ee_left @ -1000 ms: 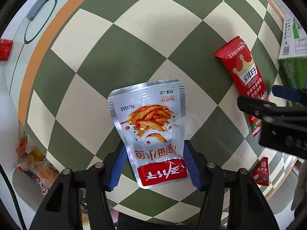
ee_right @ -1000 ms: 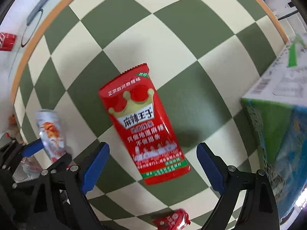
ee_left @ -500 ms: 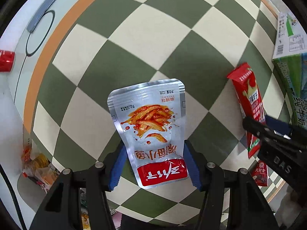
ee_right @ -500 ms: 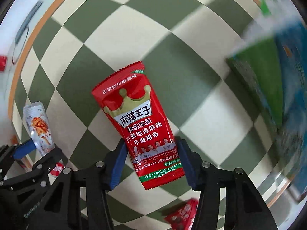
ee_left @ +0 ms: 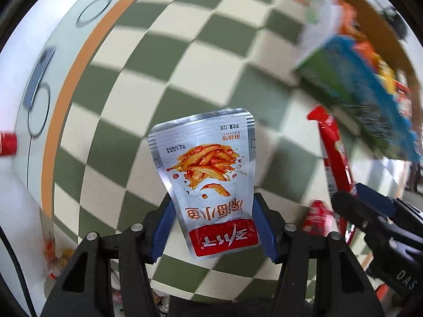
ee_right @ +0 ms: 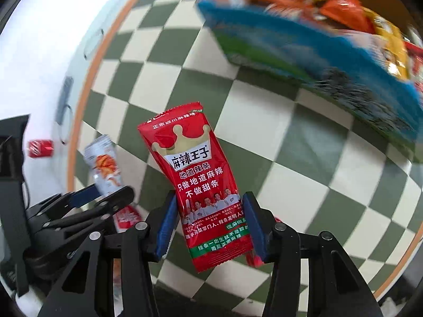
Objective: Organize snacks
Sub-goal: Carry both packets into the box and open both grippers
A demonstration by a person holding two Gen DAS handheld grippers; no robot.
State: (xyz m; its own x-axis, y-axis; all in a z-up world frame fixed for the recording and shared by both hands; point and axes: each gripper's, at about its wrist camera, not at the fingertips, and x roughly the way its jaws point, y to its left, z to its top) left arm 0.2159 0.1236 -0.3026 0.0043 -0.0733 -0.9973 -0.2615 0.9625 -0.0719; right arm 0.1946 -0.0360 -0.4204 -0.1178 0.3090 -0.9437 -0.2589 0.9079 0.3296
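Checkered worktop [ee_left: 164, 60] below: left tongs [ee_left: 211, 224] clamp the silver pouch [ee_left: 208, 169], right tongs [ee_right: 208, 222], just closed, clamp the red packet [ee_right: 198, 174]; box [ee_right: 317, 60] ahead half filled, one small red packet [ee_right: 127, 218] left.

A green-and-cream checkered cloth [ee_left: 164, 60] covers the counter, blurred toward one o'clock in both views. An orange border [ee_left: 79, 60] edges the cloth, curving from eleven to eight o'clock. Beyond it lies a pale white surface [ee_left: 31, 31] marked with thin dark rings [ee_left: 93, 12]. Light is even and bright, with soft shadows on the checks.
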